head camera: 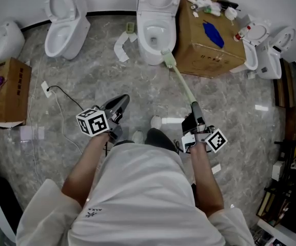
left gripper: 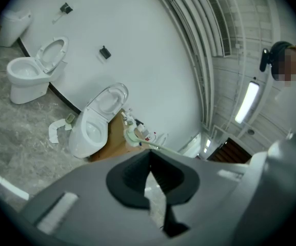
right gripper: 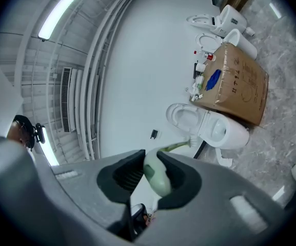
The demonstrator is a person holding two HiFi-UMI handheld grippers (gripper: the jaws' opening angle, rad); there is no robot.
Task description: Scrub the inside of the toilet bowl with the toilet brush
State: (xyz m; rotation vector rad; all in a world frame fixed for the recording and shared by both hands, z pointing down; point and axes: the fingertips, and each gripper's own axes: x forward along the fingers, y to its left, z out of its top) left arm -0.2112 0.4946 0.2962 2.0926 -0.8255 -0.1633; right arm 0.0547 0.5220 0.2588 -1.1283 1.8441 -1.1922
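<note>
Right gripper (head camera: 195, 111) clamped on toilet brush (head camera: 181, 81) handle, bristles outside toilet bowl (head camera: 143, 44)

The white toilet bowl (head camera: 154, 35) stands far centre on the floor, seat and lid raised. The pale green toilet brush (head camera: 182, 83) slants from its near end, clamped in the right hand-held gripper (head camera: 195, 119), to its head by the bowl's near right rim, outside it.

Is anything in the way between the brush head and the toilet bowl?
Nothing visible does. The head of the toilet brush is at the front rim of the toilet, whose lid is raised and bowl open. The cardboard box stands beside it, not between.
</note>
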